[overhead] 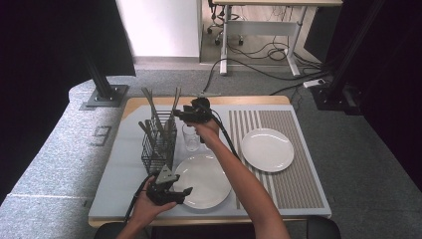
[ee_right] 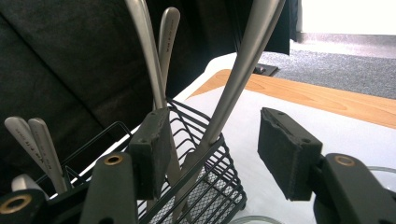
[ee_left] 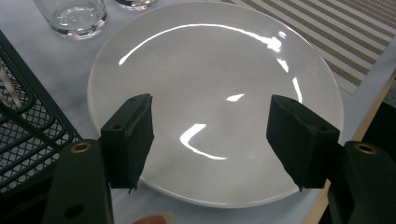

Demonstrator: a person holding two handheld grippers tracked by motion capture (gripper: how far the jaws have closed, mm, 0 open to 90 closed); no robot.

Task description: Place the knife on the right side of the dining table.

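Right tool jaws apart around steel utensil handle: stiff, slippery; grip mid-handle. Left tool apart, empty.

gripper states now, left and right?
Left gripper: open, empty, over the round white plate.
Right gripper: open, around a long silver utensil handle, not gripping.
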